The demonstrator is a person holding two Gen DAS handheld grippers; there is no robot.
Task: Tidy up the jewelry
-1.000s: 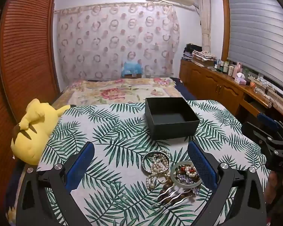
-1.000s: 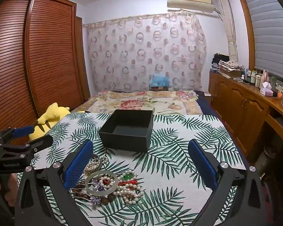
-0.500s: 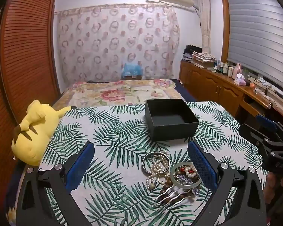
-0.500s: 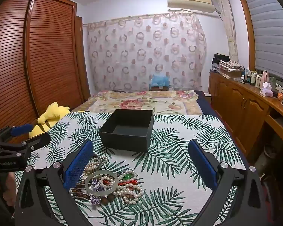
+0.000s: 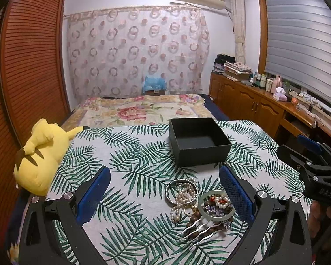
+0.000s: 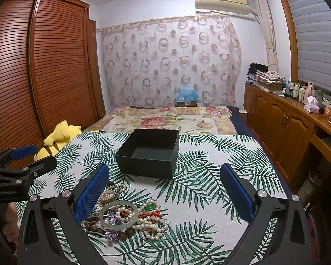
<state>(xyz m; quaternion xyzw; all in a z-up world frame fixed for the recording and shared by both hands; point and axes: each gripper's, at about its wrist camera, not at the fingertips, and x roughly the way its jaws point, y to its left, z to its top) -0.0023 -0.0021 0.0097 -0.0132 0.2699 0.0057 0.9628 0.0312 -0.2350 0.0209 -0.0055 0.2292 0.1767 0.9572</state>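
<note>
A heap of jewelry (image 5: 198, 205) lies on the leaf-print tablecloth: pearl strands (image 5: 185, 196), a pale green bangle (image 5: 216, 215), a silver bangle and a wavy silver hair fork (image 5: 200, 229). Behind it stands an open black box (image 5: 198, 141), nothing visible inside. My left gripper (image 5: 165, 190) hovers open over the near edge, the heap just inside its right finger. In the right wrist view the heap (image 6: 130, 214) and bangle (image 6: 102, 215) sit by the left finger of my open right gripper (image 6: 164, 190), with the box (image 6: 150, 152) beyond. Neither gripper holds anything.
A yellow plush toy (image 5: 42, 154) lies at the table's left edge. A bed with a floral cover (image 5: 143, 110) sits behind the table, and wooden cabinets (image 5: 253, 108) run along the right wall. Bare tablecloth (image 6: 209, 154) lies right of the box.
Both grippers have drifted only slightly; each looks a little shifted in the other's view. The jewelry and the box have not moved, and both grippers stay open.
</note>
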